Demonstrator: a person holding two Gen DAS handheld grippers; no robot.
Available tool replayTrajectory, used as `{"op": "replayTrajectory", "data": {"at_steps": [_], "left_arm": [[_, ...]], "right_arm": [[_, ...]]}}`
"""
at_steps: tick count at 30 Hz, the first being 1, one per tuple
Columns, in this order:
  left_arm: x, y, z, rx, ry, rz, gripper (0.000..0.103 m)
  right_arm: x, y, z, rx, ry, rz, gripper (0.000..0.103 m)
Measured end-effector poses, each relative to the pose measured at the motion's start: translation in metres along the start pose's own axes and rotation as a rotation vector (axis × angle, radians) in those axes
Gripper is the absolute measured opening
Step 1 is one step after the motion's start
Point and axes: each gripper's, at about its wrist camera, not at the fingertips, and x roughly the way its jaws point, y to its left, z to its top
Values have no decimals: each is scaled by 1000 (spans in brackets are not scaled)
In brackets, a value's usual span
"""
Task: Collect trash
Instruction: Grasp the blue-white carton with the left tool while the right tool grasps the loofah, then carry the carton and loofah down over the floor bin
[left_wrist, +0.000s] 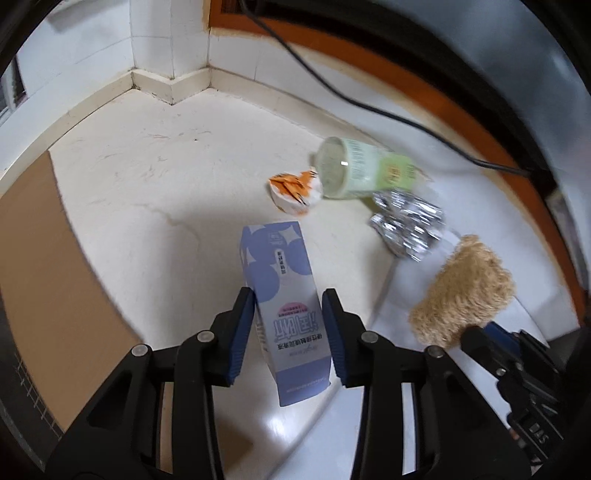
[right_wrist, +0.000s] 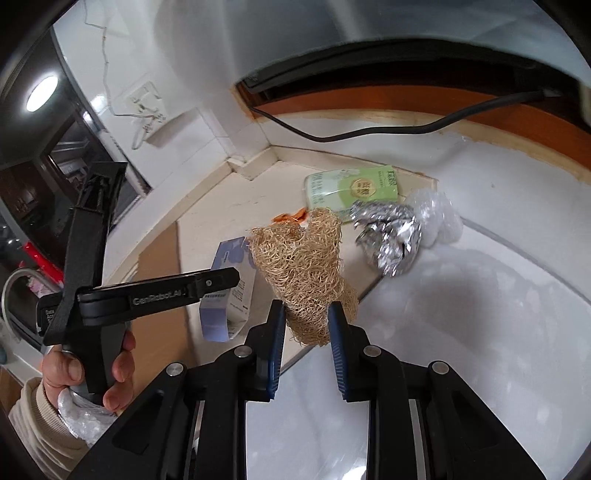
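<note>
My left gripper (left_wrist: 289, 301) is shut on a pale purple carton (left_wrist: 284, 295) and holds it above the cream counter; the carton also shows in the right wrist view (right_wrist: 229, 291). My right gripper (right_wrist: 306, 314) is shut on a tan loofah scrubber (right_wrist: 306, 266), which also shows in the left wrist view (left_wrist: 465, 291). On the counter lie a green cup (left_wrist: 358, 168) on its side, an orange and white wrapper (left_wrist: 295, 192), and crumpled foil (left_wrist: 410, 229). The cup (right_wrist: 351, 186) and foil (right_wrist: 388, 236) show beyond the loofah.
A black cable (right_wrist: 369, 131) runs along the back wall above the counter. A clear plastic wrap (right_wrist: 439, 218) lies beside the foil. A brown board (left_wrist: 55, 277) lies at the left of the counter. A tiled corner (left_wrist: 173, 85) stands behind.
</note>
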Motion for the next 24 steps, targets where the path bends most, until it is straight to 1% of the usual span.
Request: {"op": "replayTrajectory", "data": {"at_steps": [5,8,11,14,16,18,19,21,24], "left_arm": [[-60,-9,-42,12,-34,-61,34],[-97,-14,-76,23,-40,-95,34],[-126,-19,-109,38,-54,-117,34],[-148,-21,-143,32,-62,-151,34],[-161,-20,-166,23,-73,-172,34],[-170,-20,-187,24,-95,-172,34],[-175,-19,-204,26,-108,-175,34],[-177,-19,-229,32,-120,-179,34],[-169,-21,-270,61,-121,-151,34]], "right_arm": [[-46,27,-36,-2,-6,29,23],[-77,41,-63,-10,-8,44,23],[-106,56,-92,-19,-14,62,23],[-132,69,-125,-27,-19,71,23],[-146,77,-145,-34,-25,74,23],[-157,85,-166,-41,-25,85,23],[-162,89,-177,-45,-25,87,23],[-170,96,-198,-63,-27,81,23],[-177,109,-231,-98,-34,58,23]]}}
